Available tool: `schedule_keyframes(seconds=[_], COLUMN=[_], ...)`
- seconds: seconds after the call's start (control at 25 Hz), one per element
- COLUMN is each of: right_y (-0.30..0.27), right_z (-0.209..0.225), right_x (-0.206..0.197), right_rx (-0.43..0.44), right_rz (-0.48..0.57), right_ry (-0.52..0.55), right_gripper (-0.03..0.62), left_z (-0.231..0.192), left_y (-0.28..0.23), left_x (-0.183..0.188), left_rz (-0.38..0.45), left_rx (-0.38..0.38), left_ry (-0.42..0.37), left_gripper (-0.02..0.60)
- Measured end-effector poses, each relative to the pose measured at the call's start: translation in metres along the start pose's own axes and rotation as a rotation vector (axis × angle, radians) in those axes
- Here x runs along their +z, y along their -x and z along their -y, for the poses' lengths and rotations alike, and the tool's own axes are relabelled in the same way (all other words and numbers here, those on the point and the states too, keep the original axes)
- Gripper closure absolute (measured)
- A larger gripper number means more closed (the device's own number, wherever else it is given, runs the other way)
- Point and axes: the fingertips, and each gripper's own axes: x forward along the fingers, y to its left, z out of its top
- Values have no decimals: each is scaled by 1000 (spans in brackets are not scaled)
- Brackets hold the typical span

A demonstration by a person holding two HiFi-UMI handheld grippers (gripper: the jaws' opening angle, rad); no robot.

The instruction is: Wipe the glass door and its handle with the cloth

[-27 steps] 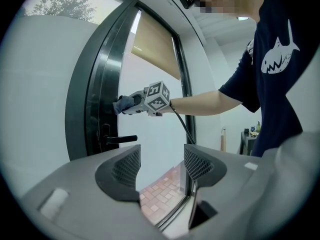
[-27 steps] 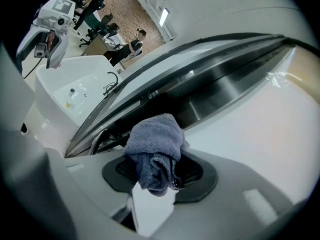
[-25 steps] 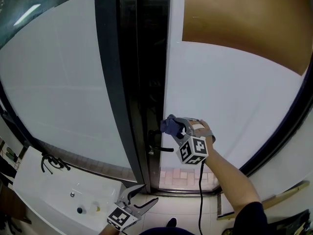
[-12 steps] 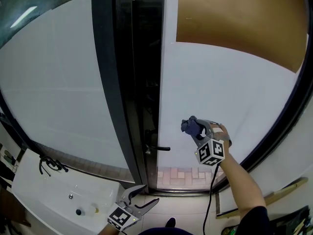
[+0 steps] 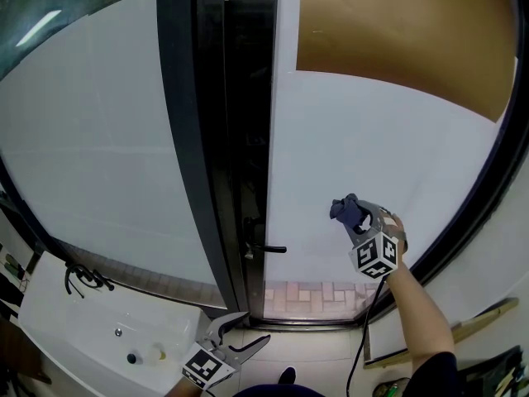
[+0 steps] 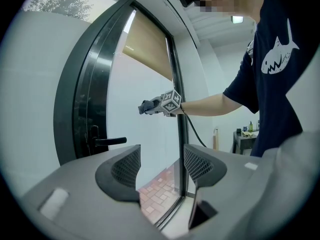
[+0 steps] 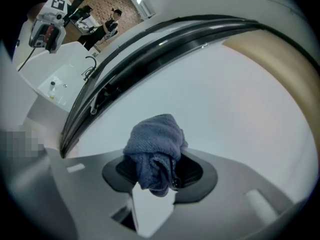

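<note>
The frosted glass door (image 5: pixel 372 147) fills the middle and right of the head view, with a black lever handle (image 5: pixel 266 248) at its left edge. My right gripper (image 5: pixel 350 213) is shut on a blue-grey cloth (image 5: pixel 348 210) and holds it against the glass, right of the handle. From the right gripper view, the bunched cloth (image 7: pixel 155 151) sits between the jaws, touching the pane (image 7: pixel 210 99). My left gripper (image 5: pixel 235 346) hangs low near the floor, open and holding nothing; its own view shows the handle (image 6: pixel 107 141) and the other gripper (image 6: pixel 152 105) beyond its empty jaws.
A dark door frame (image 5: pixel 194 139) runs down left of the glass. A white basin with a black tap (image 5: pixel 83 278) stands at lower left. A brown blind (image 5: pixel 405 31) covers the door's upper right. A cable (image 5: pixel 364 337) trails from the right gripper. Brick paving (image 5: pixel 318 292) shows through the bottom.
My right gripper has carried the cloth rightward across the glass, away from the handle. The left gripper has stayed low and open.
</note>
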Motion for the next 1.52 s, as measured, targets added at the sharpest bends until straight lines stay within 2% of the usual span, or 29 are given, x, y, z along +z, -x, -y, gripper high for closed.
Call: schedule_keyframes(seconds=[0.16, 0.4, 0.52, 0.64, 0.84, 1.04, 1.52], right_y=[2, -23, -41, -60, -85, -81, -50], right_z=[-19, -78, -105, -128, -140, -138, -84], right_x=[48, 151, 187, 201, 188, 165, 57], right_rx=[53, 173, 224, 272, 295, 273, 177], right_rz=[118, 282, 310, 297, 256, 232, 62], right_ry=[-35, 44, 97, 138, 156, 235, 239], right_gripper=[424, 424, 424, 424, 424, 424, 424], left_z=[0, -2, -4, -4, -8, -11, -2], left_y=[5, 14, 19, 24, 31, 29, 12], left_x=[2, -2, 1, 0, -4, -2, 4], left_rz=[3, -4, 2, 0, -4, -1, 11], left_rx=[9, 40, 62, 82, 109, 103, 35], left_ry=[4, 6, 12, 18, 22, 24, 5], left_gripper=[313, 313, 313, 313, 313, 313, 313])
